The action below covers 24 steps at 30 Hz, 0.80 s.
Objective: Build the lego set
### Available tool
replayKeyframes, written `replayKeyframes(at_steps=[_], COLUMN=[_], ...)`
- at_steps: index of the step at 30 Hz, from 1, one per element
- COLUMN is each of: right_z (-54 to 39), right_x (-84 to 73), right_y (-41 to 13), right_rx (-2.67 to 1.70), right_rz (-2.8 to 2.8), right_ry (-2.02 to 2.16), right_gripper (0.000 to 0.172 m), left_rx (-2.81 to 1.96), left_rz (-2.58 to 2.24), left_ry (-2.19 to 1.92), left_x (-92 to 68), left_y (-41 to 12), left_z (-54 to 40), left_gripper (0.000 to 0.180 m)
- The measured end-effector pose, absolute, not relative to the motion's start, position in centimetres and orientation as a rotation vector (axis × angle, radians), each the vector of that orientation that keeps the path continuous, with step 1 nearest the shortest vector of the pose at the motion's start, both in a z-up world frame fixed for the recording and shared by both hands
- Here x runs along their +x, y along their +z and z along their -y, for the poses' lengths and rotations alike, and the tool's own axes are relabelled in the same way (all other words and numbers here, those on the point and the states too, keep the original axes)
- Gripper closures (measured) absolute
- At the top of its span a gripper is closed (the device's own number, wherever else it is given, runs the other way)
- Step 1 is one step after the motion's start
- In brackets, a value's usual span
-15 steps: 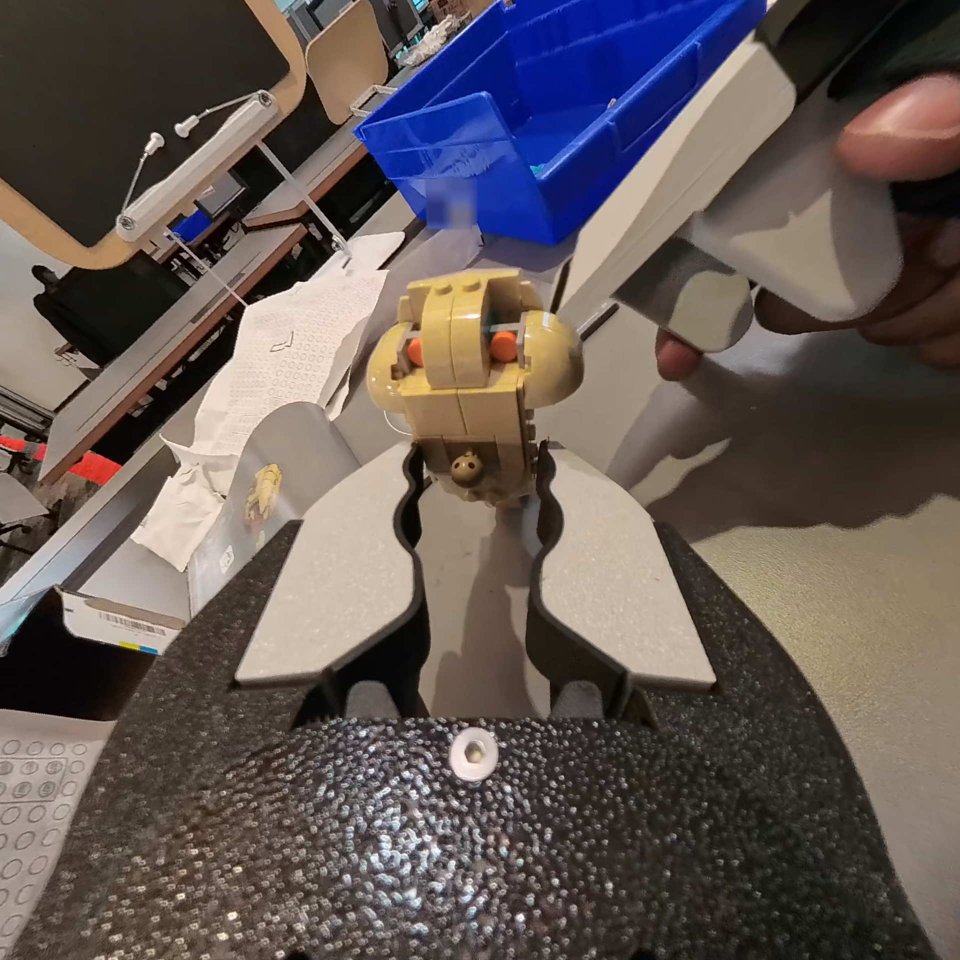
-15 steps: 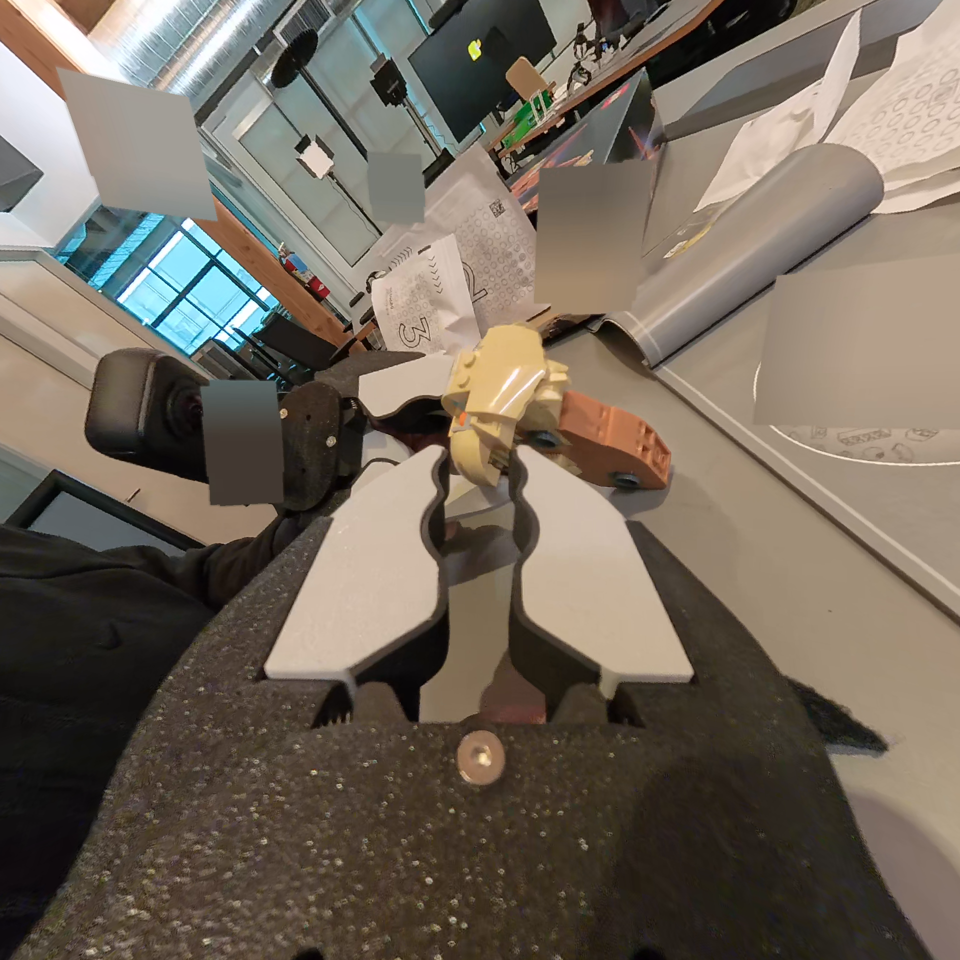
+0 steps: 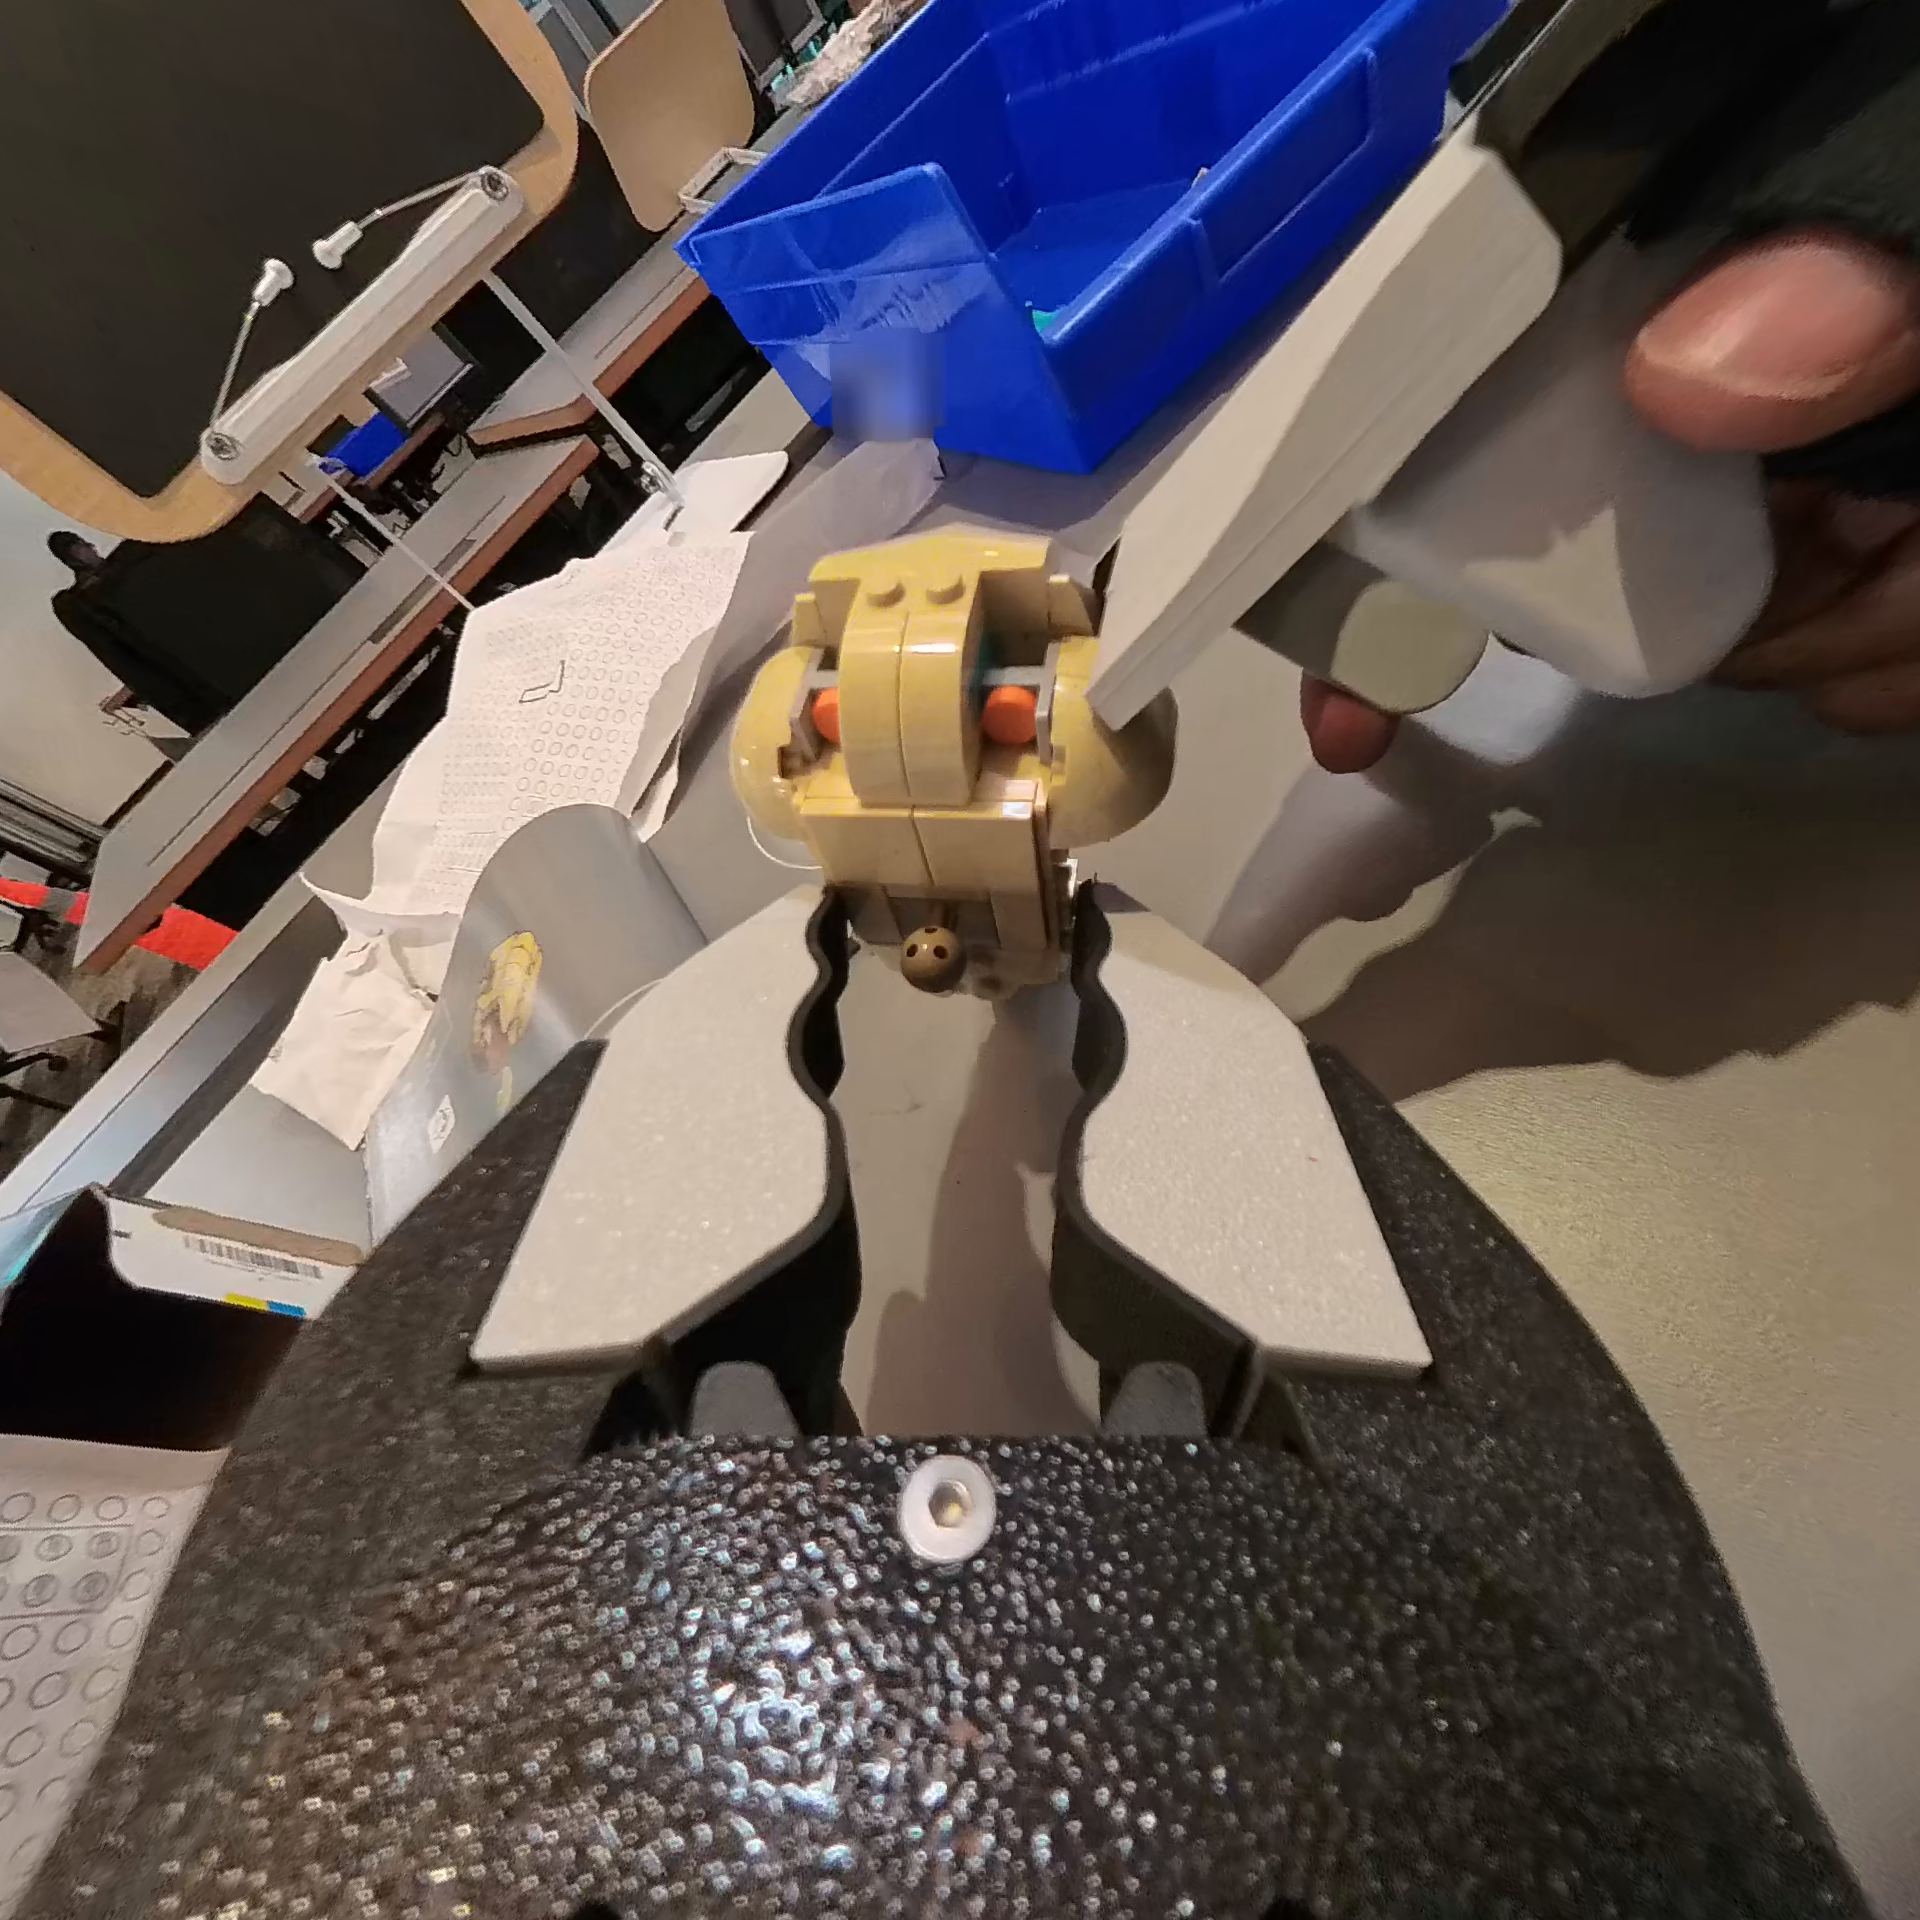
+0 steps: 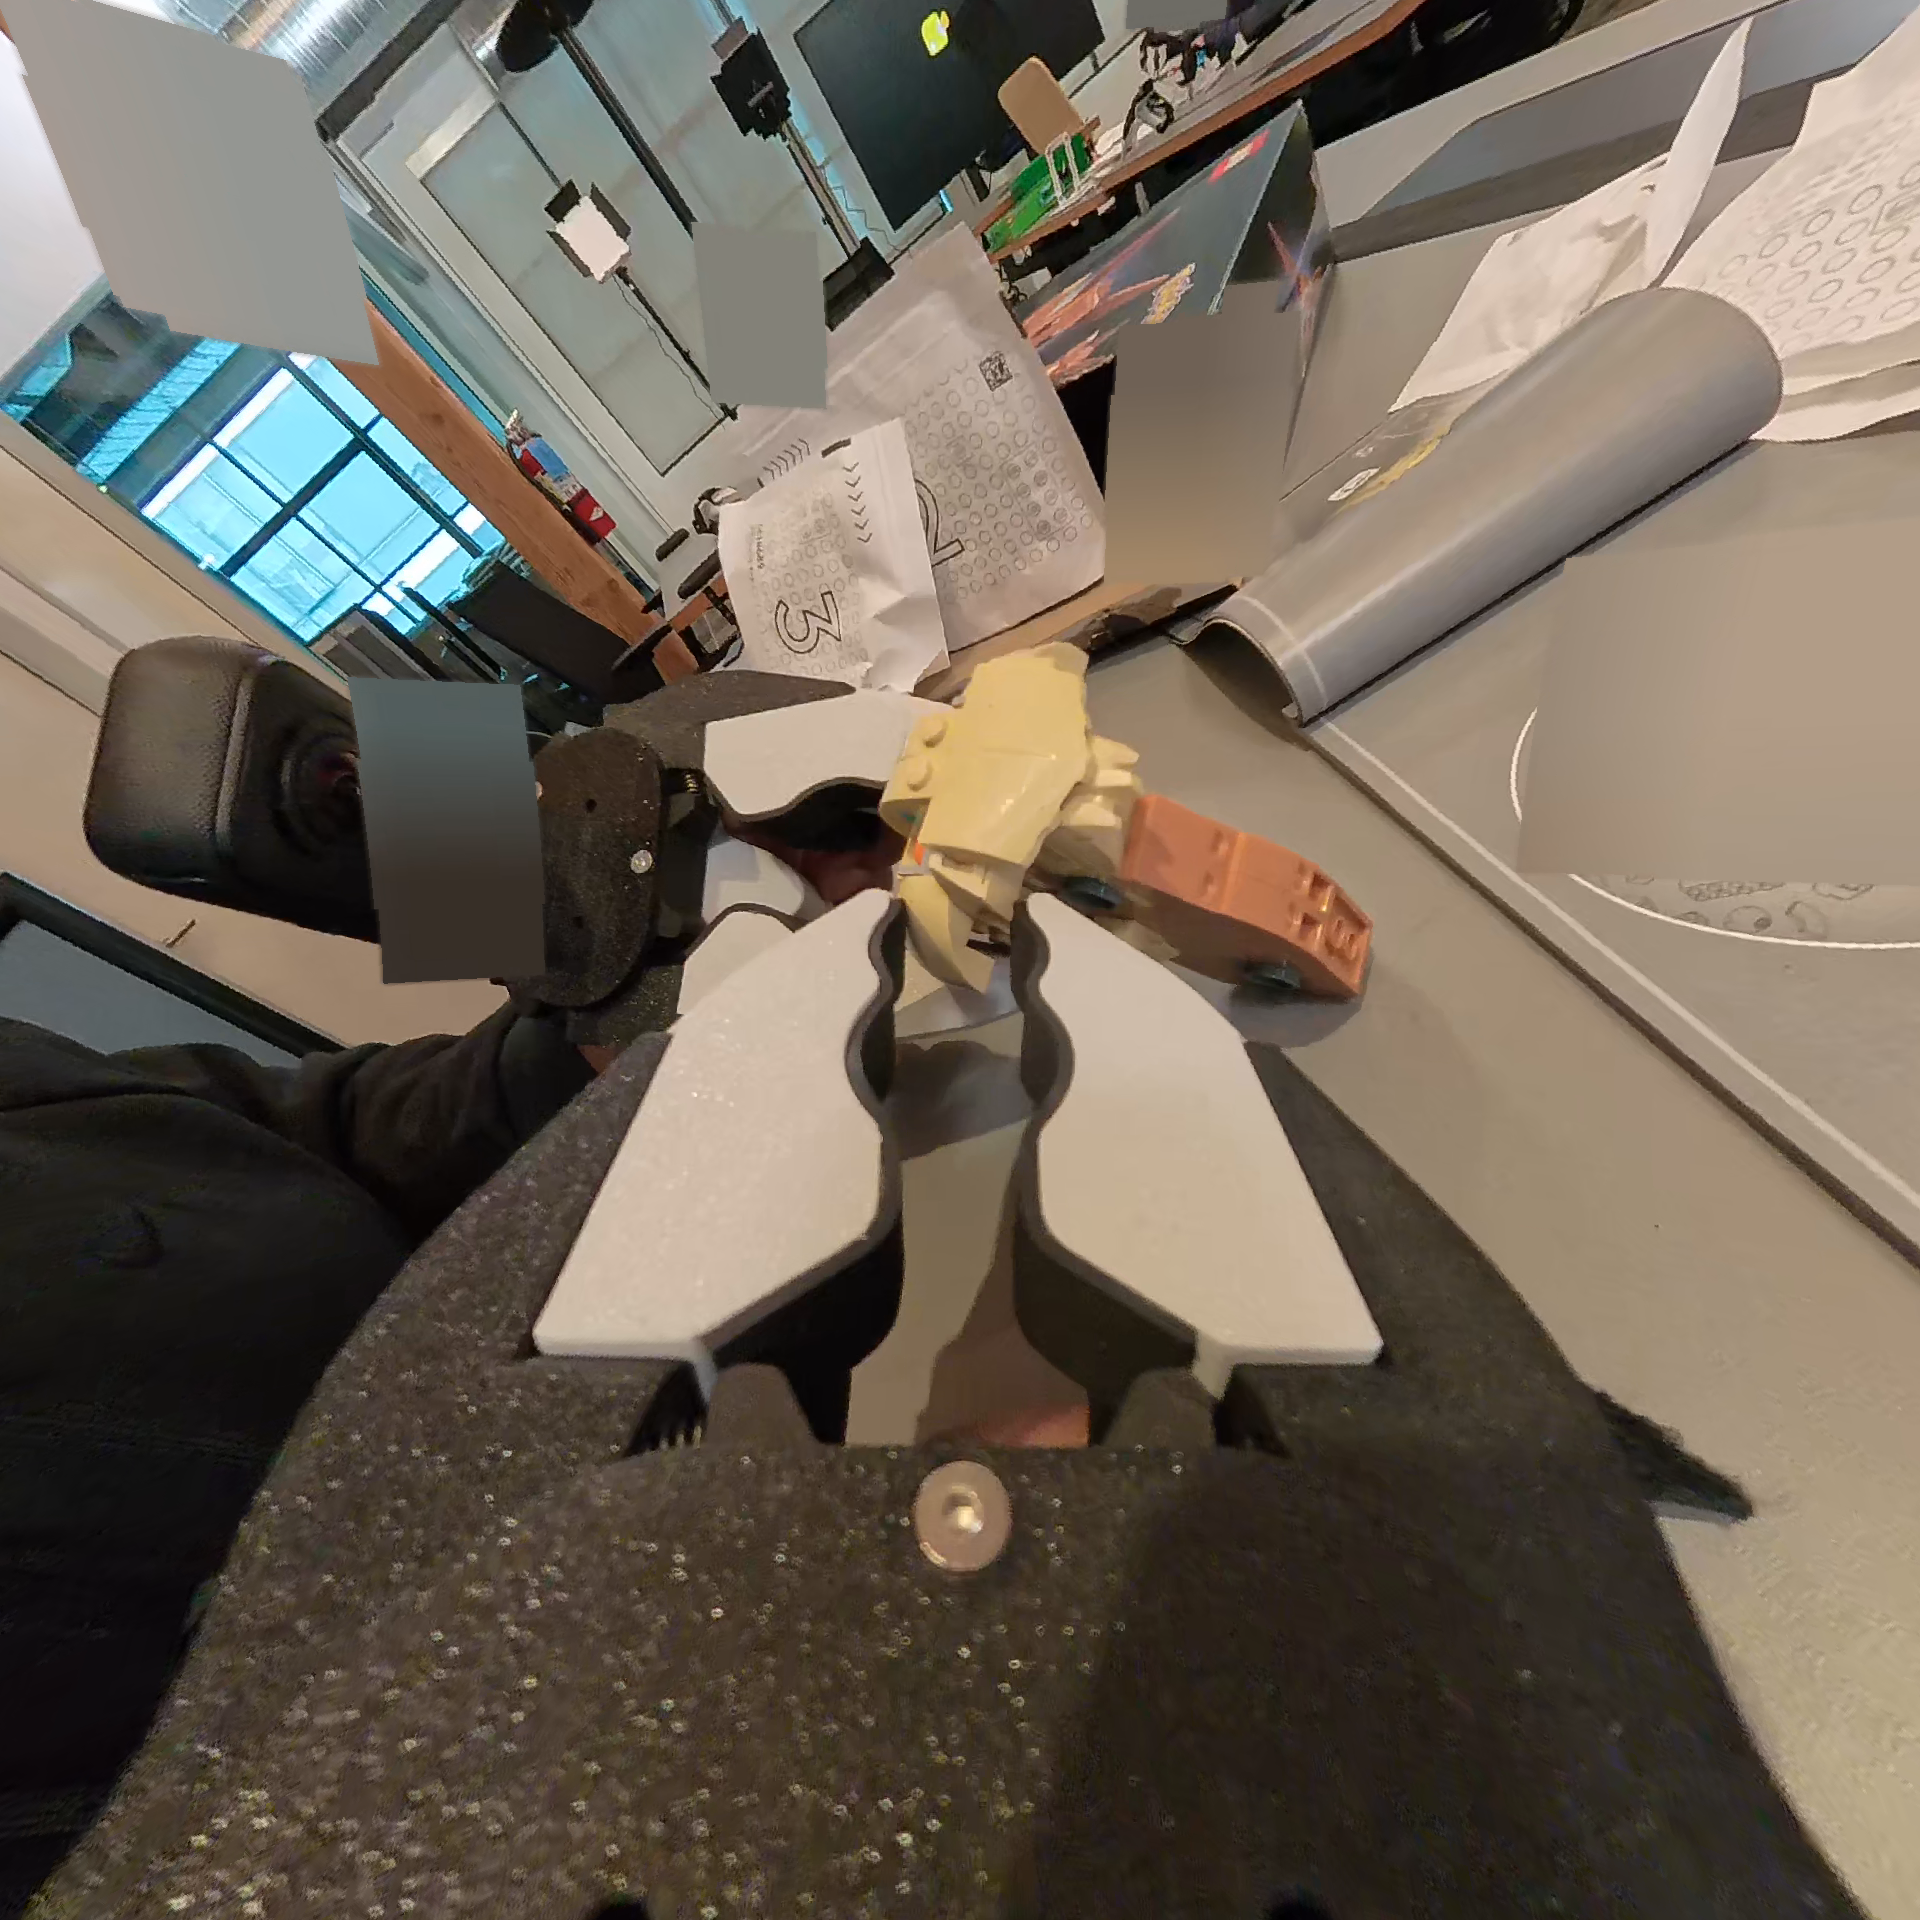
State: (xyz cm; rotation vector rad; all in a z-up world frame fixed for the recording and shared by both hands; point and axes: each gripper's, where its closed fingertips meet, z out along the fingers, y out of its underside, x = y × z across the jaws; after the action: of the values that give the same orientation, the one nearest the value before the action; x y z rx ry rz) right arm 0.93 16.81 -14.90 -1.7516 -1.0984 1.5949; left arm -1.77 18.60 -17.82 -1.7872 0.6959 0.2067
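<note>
between my left claw's [image 3: 951, 940] tips sat the tan brick model [image 3: 935, 748], clamped at its base just above the table [image 3: 1662, 1247]. my right claw [image 4: 956, 935] was pinching its side lobe. looked light, stiff, slick, apt to pop apart; best held by the blocky base. only the right view showed its brown tail [image 4: 1247, 894]; only the left showed the blue bin [image 3: 1091, 260].

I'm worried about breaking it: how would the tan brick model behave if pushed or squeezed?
The tan brick model is probably stiff but fragile: it is made of many small clipped pieces, so a hard squeeze might pop some off. Its rounded side domes look glossy, so pads could slip there. The left hand-held gripper holds it only at its narrow base, so a sideways push may tilt it.
</note>
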Motion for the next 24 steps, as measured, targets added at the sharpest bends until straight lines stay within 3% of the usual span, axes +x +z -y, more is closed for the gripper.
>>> replayKeyframes(at_steps=[24], right_z=[-16.64], right_x=[1.05], right_y=[-14.67], right_rx=[-1.727], right_rz=[1.107], right_ry=[1.623], right_gripper=[0.154], left_rx=[-1.786], left_rz=[-0.715], left_ry=[0.188], left_x=[-1.5], left_y=[-17.69], left_z=[-18.22], left_gripper=[0.139])
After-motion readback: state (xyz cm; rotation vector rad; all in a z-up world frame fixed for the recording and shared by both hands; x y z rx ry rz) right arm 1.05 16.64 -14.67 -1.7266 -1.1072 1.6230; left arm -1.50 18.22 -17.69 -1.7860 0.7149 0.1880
